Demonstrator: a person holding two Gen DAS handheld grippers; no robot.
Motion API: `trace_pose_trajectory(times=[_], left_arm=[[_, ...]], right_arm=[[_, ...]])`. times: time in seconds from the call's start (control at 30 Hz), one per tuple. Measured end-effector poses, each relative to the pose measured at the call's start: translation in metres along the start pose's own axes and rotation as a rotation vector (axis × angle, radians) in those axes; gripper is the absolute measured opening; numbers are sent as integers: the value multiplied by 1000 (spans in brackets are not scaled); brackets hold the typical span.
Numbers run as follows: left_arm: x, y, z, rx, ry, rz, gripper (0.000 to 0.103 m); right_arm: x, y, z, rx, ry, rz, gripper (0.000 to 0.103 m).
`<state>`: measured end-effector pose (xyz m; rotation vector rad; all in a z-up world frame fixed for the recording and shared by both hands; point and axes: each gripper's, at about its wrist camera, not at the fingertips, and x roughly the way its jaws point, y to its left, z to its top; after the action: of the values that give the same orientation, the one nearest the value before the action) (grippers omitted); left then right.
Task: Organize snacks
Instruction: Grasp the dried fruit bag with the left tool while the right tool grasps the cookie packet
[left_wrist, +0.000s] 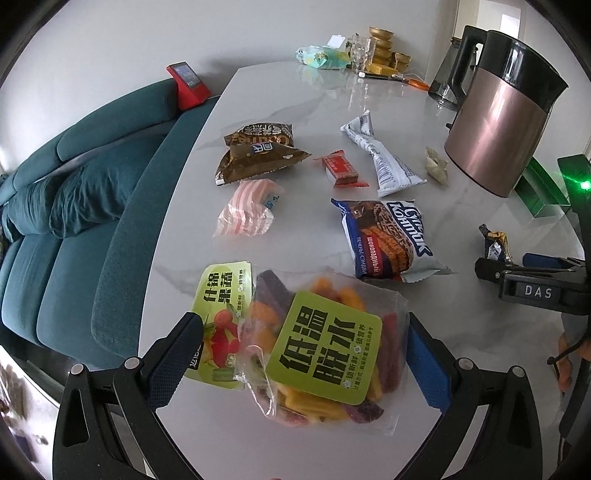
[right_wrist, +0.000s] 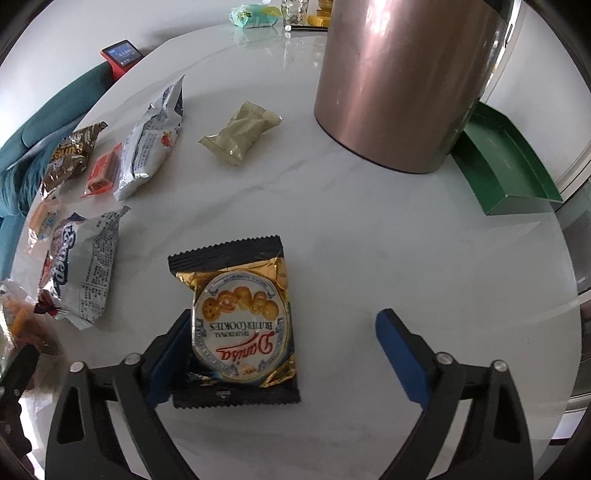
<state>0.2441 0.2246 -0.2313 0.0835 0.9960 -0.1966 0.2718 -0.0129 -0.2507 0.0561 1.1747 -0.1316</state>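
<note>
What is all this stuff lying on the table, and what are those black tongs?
Veggie crisp bag: one, clear with green labels, between left tongs.
Butter cookie pack: one, black and gold, between right tongs.
Blue-white biscuit pack: one, table centre.
Brown packs: two, overlapping, far left.
Pink striped packet: one, near brown packs.
Red bar: one, centre.
Kettle: one, copper and black, right.
Green tray: one, beside kettle.
Left tongs: open.
Right tongs: open.

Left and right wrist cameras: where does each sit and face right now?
Left wrist: on the left gripper, looking down over its open fingers at the dried veggie bag.
Right wrist: on the right gripper, open around the butter cookie pack.
Shared: the marble table, copper kettle, red candy.
</note>
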Motion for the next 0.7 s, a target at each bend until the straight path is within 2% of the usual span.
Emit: trace_pose_trajectory(times=[0.1, 0.13, 0.17, 0.2, 0.23, 0.27, 0.3, 0.37, 0.47, 0.53, 0.7], left_arm=[[1, -2, 1, 10, 6, 1, 102], [1, -1, 1, 6, 10, -7, 101], [1, 0, 1, -1, 13, -18, 99], [1, 2, 1, -12, 16, -32, 95], [1, 3, 1, -14, 18, -40, 90], [0, 3, 1, -8, 17, -45, 88], [-1, 1, 1, 2, 14, -46, 84], [-2, -2, 1, 24, 10, -41, 79], [-7, -7, 1, 60, -5, -30, 65], [-8, -8, 1, 71, -9, -25, 61], [-9, -5, 2, 74, -9, -44, 59]], right_arm=[[-3, 1, -1, -1, -4, 17, 100], [-4, 1, -1, -4, -11, 18, 91], [-5, 3, -1, -6, -14, 18, 76], [-7, 5, -1, -11, -19, 20, 69], [-8, 6, 0, -17, -21, 24, 51], [-9, 7, 0, -22, -24, 28, 29], [-9, 8, 0, -26, -25, 29, 23], [-10, 10, 0, -30, -25, 27, 22], [-10, 13, -2, -34, -27, 31, 19], [-11, 13, -5, -36, -39, 32, 14], [-16, 12, -14, -46, -47, 31, 9]])
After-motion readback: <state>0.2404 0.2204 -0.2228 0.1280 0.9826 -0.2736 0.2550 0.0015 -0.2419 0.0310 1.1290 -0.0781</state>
